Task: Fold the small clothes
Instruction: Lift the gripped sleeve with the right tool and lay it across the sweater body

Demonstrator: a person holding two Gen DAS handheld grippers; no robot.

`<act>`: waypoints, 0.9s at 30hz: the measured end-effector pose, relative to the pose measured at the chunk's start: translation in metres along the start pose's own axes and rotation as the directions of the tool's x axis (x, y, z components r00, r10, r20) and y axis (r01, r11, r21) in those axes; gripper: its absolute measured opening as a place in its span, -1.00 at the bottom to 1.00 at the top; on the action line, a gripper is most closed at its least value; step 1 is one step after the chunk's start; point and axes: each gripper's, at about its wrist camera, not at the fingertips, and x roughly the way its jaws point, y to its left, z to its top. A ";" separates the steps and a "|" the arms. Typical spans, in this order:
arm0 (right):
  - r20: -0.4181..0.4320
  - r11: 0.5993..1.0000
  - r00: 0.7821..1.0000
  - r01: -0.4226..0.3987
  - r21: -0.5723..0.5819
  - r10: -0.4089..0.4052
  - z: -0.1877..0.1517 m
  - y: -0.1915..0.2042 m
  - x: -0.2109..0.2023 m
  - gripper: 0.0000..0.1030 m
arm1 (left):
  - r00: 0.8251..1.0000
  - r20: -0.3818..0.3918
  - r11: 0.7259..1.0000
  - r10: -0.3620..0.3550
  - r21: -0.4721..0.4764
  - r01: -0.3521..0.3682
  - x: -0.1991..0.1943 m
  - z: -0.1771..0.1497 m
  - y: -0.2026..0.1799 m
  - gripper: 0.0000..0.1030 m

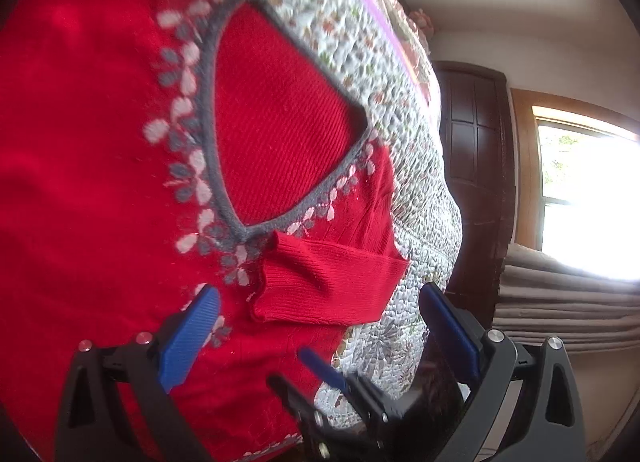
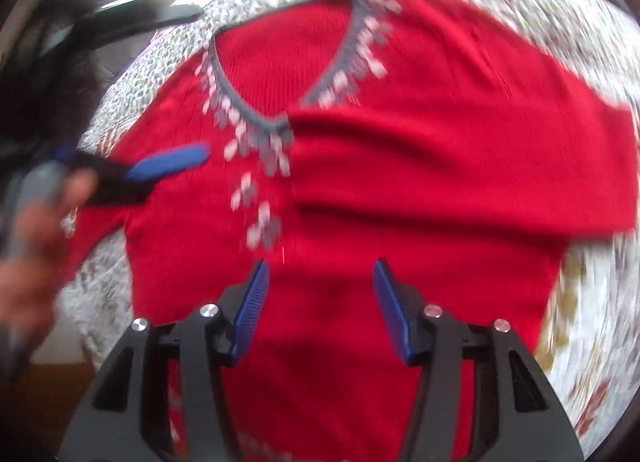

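Red sweater [image 2: 400,150], one sleeve seemingly folded across, beneath both spread, empty jaws.

Left gripper [image 1: 320,322] has its blue-padded fingers [image 1: 188,338] spread wide apart, nothing between them, tilted in from the side. Right gripper [image 2: 318,302] points straight ahead, jaws also parted with an empty gap, though narrower than the left's. In the right wrist view a bare hand [image 2: 36,230] shows blurred at the left edge, wrapped around the left gripper's handle, one blue finger pad [image 2: 168,166] sticking out past it.
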 end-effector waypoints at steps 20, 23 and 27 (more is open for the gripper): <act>-0.063 0.990 0.995 -0.067 0.127 0.075 -0.078 -0.013 -0.053 0.10 | 0.961 -0.143 0.969 0.238 0.105 -0.224 0.081 -0.008 -0.018 -0.62; -0.054 0.989 0.995 -0.076 0.127 0.084 -0.078 -0.007 -0.058 0.10 | 0.956 -0.128 0.961 0.265 0.116 -0.251 0.077 -0.009 -0.020 -0.82; -0.056 0.987 0.994 -0.091 0.133 0.099 -0.082 -0.002 -0.064 0.10 | 0.961 -0.070 0.952 0.267 0.173 -0.252 0.055 -0.010 -0.039 -0.92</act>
